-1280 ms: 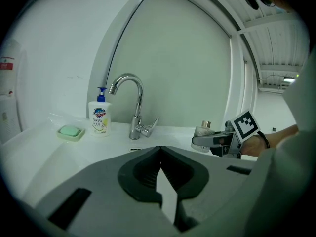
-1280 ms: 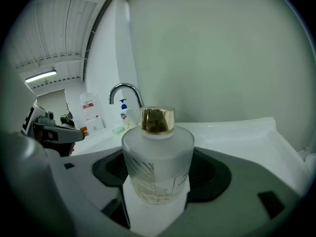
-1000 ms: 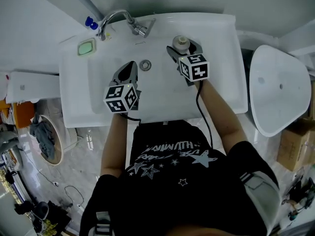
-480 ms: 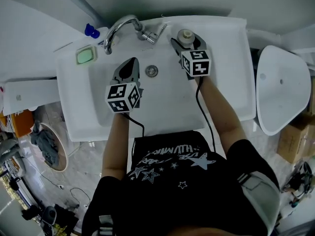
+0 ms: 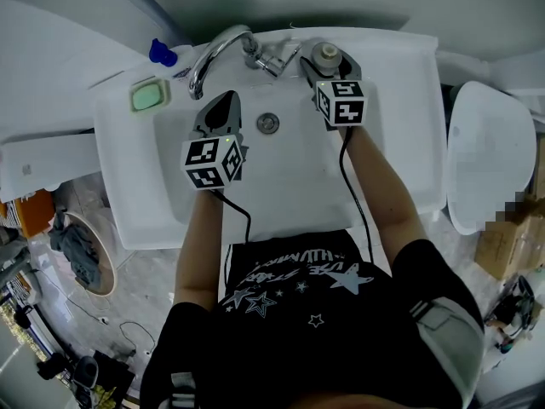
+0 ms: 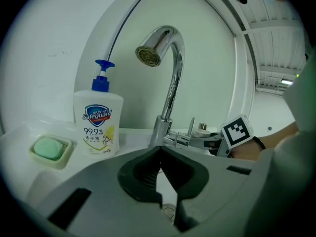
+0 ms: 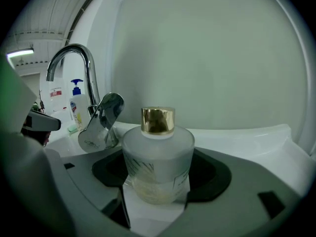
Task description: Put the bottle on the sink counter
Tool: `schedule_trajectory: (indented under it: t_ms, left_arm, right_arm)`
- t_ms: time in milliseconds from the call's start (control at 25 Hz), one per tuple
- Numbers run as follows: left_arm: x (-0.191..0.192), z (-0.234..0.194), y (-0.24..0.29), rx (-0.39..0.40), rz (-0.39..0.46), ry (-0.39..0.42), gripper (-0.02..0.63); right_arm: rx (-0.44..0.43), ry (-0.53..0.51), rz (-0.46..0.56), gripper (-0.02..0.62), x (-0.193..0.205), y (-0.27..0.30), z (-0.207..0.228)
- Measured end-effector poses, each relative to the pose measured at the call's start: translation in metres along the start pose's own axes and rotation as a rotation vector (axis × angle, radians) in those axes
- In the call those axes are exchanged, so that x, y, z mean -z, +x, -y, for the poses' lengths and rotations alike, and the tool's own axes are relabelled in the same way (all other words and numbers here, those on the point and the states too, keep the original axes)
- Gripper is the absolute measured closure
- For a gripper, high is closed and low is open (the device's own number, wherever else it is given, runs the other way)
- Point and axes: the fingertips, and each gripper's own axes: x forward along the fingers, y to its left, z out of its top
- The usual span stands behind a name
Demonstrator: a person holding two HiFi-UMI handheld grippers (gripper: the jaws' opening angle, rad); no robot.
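Two grippers above the sink counter [image 5: 400,100]: left gripper [image 6: 160,174] pinched together, empty; right gripper [image 7: 158,181] clamps the frosted glass bottle [image 7: 158,152] between its jaws. It's likely weighty, slick and breakable, so grip the wide body, not the gold cap [image 7: 157,120].

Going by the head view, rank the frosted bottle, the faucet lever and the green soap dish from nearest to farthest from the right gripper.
1. Frosted bottle: held in the right gripper.
2. Faucet lever: just to its left.
3. Green soap dish: far left of the counter.
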Motion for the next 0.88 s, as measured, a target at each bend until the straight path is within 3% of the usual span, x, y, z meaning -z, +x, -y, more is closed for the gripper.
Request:
schedule_trajectory:
  t_ms: [880]
  left_arm:
    - [-0.004,0.008,-0.012,-0.026,0.02,0.011,0.597]
  right_arm:
    - [0.053,-0.048,-0.042,0.275,0.0,0.007,0.002]
